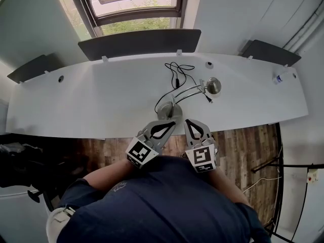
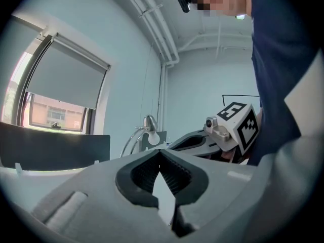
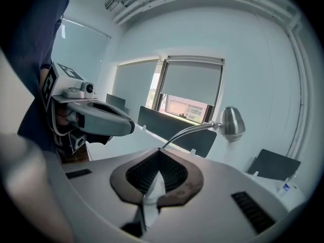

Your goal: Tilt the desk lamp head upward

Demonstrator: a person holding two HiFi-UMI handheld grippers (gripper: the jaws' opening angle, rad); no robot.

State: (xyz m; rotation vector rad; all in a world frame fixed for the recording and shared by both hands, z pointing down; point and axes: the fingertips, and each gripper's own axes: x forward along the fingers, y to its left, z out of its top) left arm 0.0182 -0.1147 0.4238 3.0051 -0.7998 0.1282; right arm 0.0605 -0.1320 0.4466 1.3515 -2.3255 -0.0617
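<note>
Left tool (image 1: pixel 173 121): jaws together, empty, lower centre of the head view.
Right tool (image 1: pixel 188 121): jaws together, empty, just right of the left one.
Lamp (image 1: pixel 168 110): centre, on the white worktop (image 1: pixel 91 103), near both tool tips.
Lamp head (image 1: pixel 213 85): upper right of its base.

We see a long white desk (image 1: pixel 91 100) carrying 1 lamp (image 1: pixel 169 110) near its front edge, a black cable (image 1: pixel 177 72) looped behind it, and 1 small bottle (image 1: pixel 281 77) at the right end.
</note>
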